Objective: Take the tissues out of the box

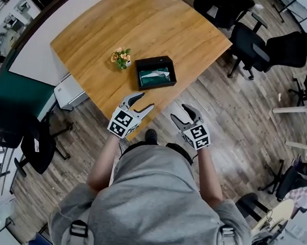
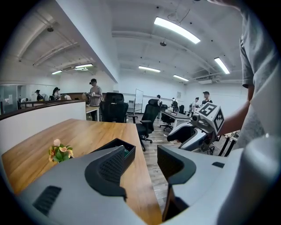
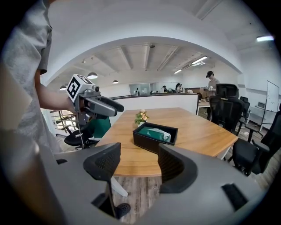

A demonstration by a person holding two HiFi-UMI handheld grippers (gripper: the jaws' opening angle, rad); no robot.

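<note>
A black open box (image 1: 136, 73) stands on the wooden table (image 1: 150, 24) near its front corner, with a green pack of tissues (image 1: 156, 74) lying inside. In the right gripper view the box (image 3: 149, 144) and the tissues (image 3: 154, 134) lie straight ahead, beyond the jaws. My left gripper (image 1: 143, 100) hovers over the table's near edge, just short of the box (image 2: 130, 156), open and empty. My right gripper (image 1: 178, 112) hangs over the floor off the table's corner, also open with nothing between its fingers. Each gripper shows in the other's view: the right gripper (image 2: 197, 129) and the left gripper (image 3: 94, 105).
A small pot of flowers (image 1: 121, 57) stands just left of the box. Black office chairs (image 1: 247, 42) sit beyond the table's right corner, and another chair (image 1: 35, 142) is at the left on the wood floor. People stand far off by other desks.
</note>
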